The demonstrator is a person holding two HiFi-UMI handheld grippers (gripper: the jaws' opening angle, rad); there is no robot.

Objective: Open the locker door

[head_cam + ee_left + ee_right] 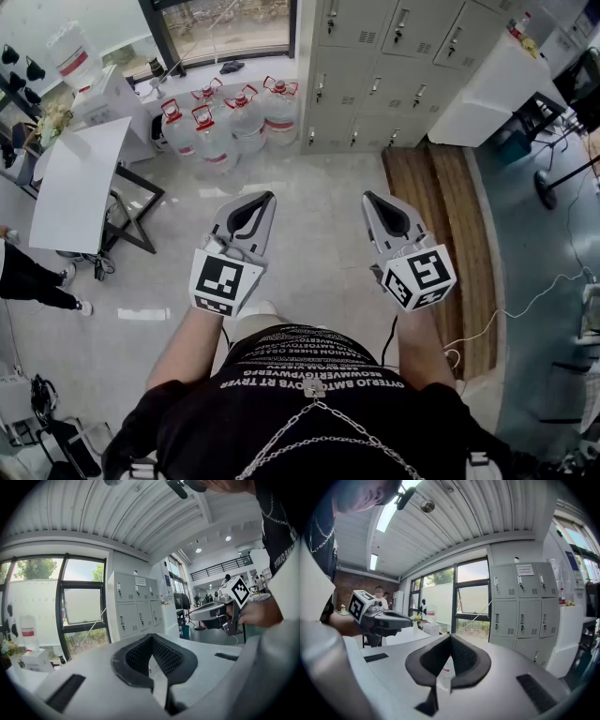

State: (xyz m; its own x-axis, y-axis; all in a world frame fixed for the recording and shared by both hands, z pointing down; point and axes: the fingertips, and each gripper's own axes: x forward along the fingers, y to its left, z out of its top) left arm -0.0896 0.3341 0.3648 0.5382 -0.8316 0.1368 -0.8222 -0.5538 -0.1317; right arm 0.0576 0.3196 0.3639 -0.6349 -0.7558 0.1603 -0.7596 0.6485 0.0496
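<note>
Grey moulded plastic forms both tools. The left gripper (pixel 258 204) and right gripper (pixel 380 208) each have their black ribbed pads (pixel 164 658) pressed together on nothing, above the glossy pale floor (pixel 319 216). Nothing of the task is done yet: the lockers (pixel 394 66), flat grey metal doors with slim handles and vent slots, stand shut along the floor's far edge, well apart from both grippers.
</note>
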